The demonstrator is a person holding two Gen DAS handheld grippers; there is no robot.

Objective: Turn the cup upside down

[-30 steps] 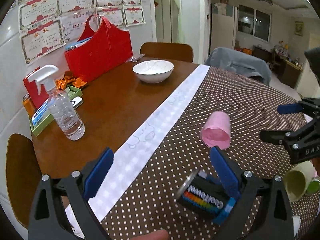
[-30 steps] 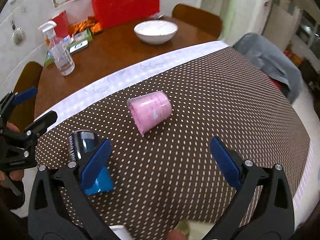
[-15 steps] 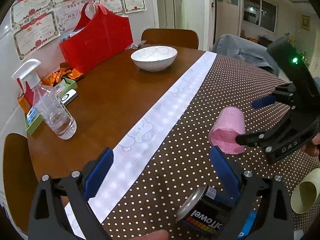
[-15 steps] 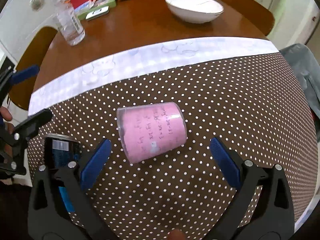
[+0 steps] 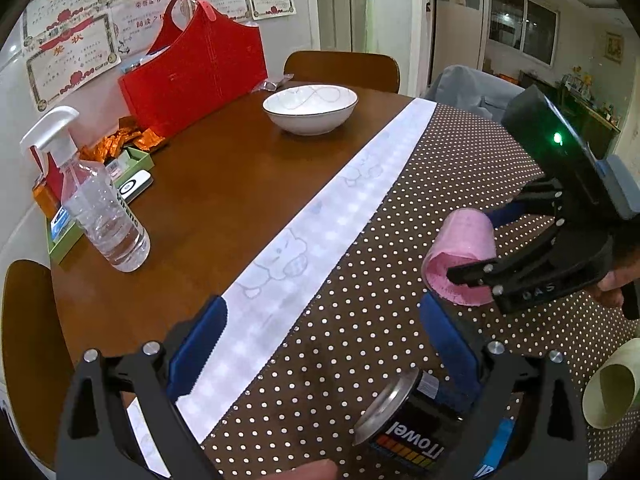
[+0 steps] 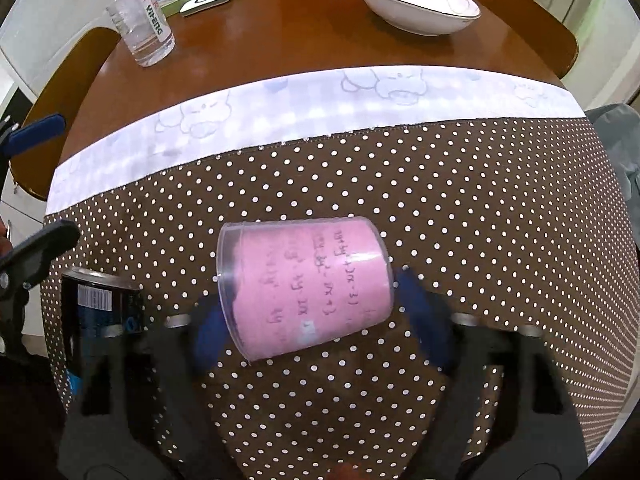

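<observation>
Cup position: the pink cup (image 6: 304, 286) lies on its side on the dotted cloth (image 6: 480, 216), open rim toward my left, base toward my right.
Right jaws: my right gripper (image 6: 316, 320) has its blue pads either side of the cup, spread about as wide as the cup is long; I cannot tell whether they touch it yet. The blur there suggests motion.
Left jaws: my left gripper (image 5: 320, 356) stands wide and holds nothing, near the table edge.
Risk, roll: I judge the smooth round wall may roll or skid on the cloth if one pad meets it first.
Risk, squeeze: the clear plastic looks thin; a hard pinch across rim and base could buckle it or pop it out.
Risk, neighbour: the dark can (image 6: 100, 320) lies close to the cup's rim side, so a wide sweep during the turn could knock it.
Right wrist view only: the writing on the pink liner, the clear rim, both pads bracketing the cup.
Left wrist view only: the right gripper seen from outside, one finger crossing the cup's mouth (image 5: 460, 276), a green cup (image 5: 608, 396) lying at the right edge, and the can's label.
</observation>
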